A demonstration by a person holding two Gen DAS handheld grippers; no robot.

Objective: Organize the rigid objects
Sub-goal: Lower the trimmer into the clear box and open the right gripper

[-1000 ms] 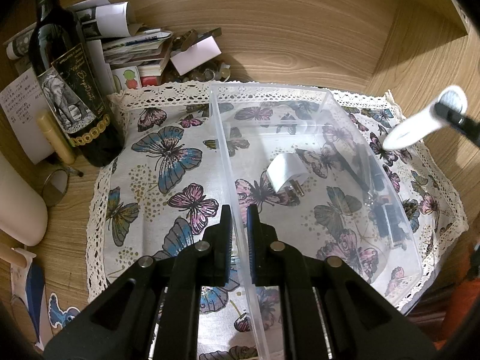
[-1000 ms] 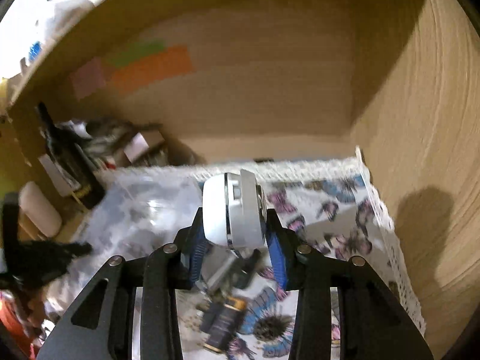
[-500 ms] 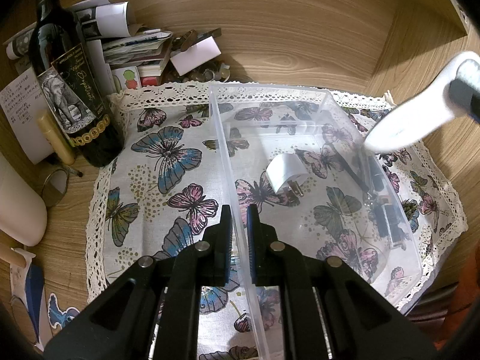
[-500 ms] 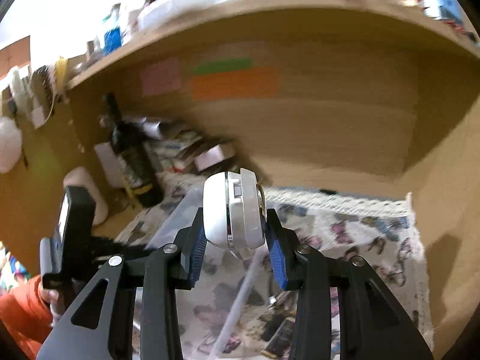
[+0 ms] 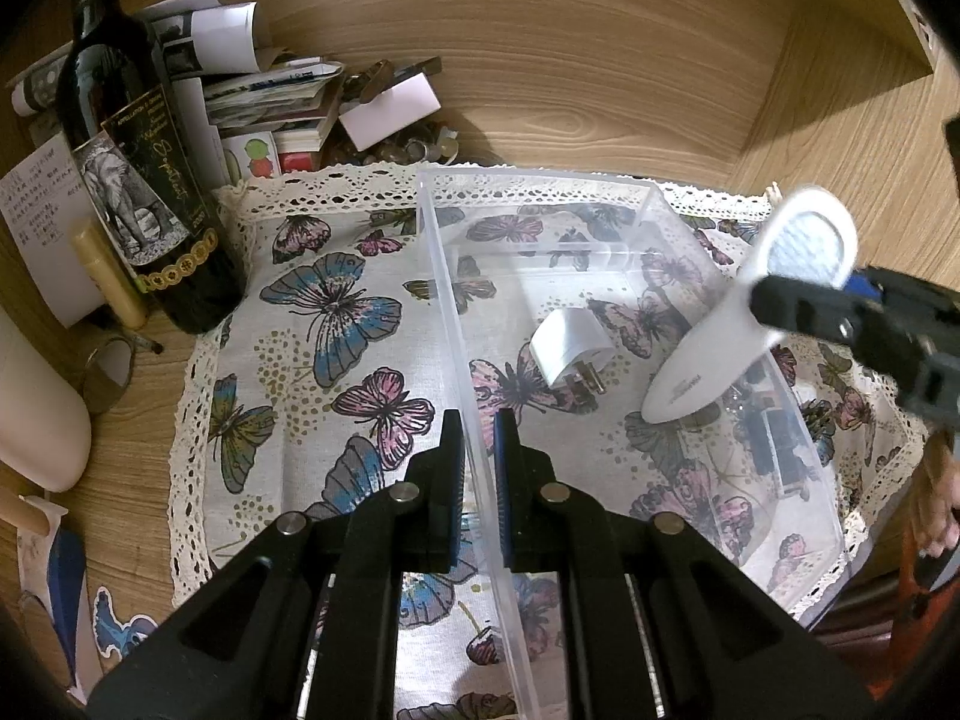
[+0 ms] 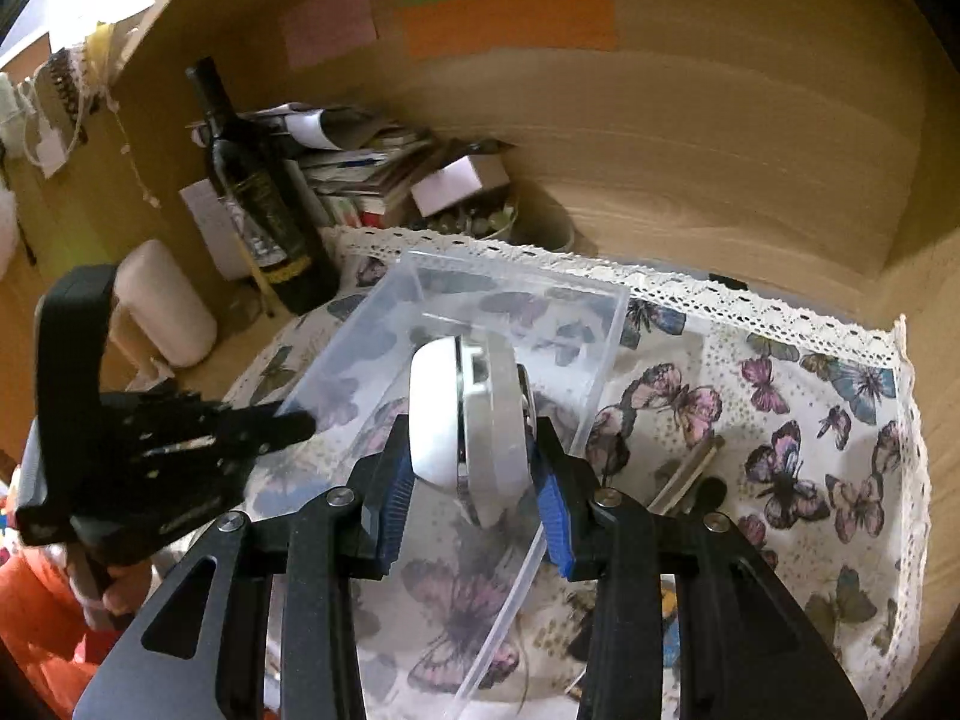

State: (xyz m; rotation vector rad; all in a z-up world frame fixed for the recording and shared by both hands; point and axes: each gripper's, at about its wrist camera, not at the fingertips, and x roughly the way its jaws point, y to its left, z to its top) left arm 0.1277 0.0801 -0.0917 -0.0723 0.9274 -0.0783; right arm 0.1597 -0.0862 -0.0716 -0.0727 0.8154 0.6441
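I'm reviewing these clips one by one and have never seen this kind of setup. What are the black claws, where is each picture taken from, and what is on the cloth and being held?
There is no robot here: a person holds a hand-held gripper in each hand, and a wide-angle camera on each looks forward along its two jaws.

In the left wrist view, the left gripper is shut on the near wall of a clear plastic bin, steadying it. The bin sits on a butterfly cloth in a wooden alcove. A white plug adapter lies inside it. A wine bottle and a pile of papers stand at the back left.

In the right wrist view, the right gripper is shut on a white oval device, held above the bin. The left view shows that device from the side; what it is I cannot tell.
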